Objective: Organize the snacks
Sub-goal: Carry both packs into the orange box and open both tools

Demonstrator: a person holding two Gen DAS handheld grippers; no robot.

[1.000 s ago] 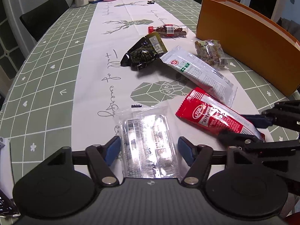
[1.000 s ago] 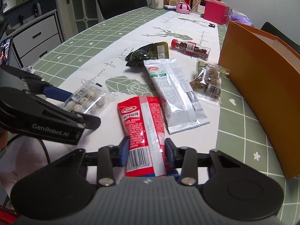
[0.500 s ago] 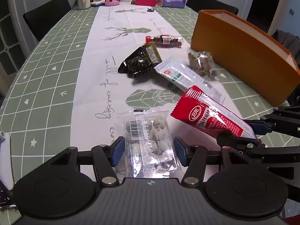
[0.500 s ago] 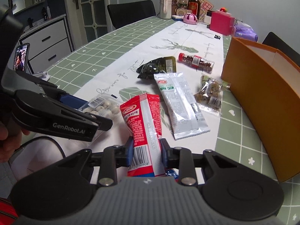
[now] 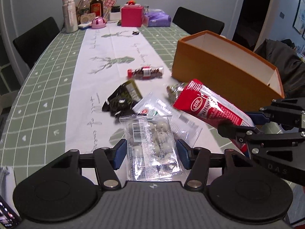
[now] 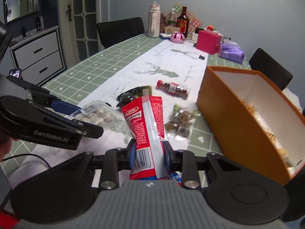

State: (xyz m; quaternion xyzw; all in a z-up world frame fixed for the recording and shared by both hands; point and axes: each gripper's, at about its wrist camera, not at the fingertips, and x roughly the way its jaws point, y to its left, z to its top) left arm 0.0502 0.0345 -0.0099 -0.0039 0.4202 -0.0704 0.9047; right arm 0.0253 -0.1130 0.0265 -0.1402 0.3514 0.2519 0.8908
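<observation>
Above the bench, left | left tongs [image 5: 151, 153] clamp clear pack of pale balls [image 5: 150, 143], lifted | right tongs [image 6: 149, 155] pinch red packet [image 6: 146, 131], long axis pointing ahead | orange box [image 6: 238, 124] right of both, right hand nearer.

Both packs now off counter [image 5: 57, 99]: clear pack of white balls [image 5: 152, 147] rises in left claw [image 5: 150, 153], jaws just closing on it; red packet [image 6: 148, 131] lifts, pinched tighter in right claw [image 6: 149, 155].
</observation>
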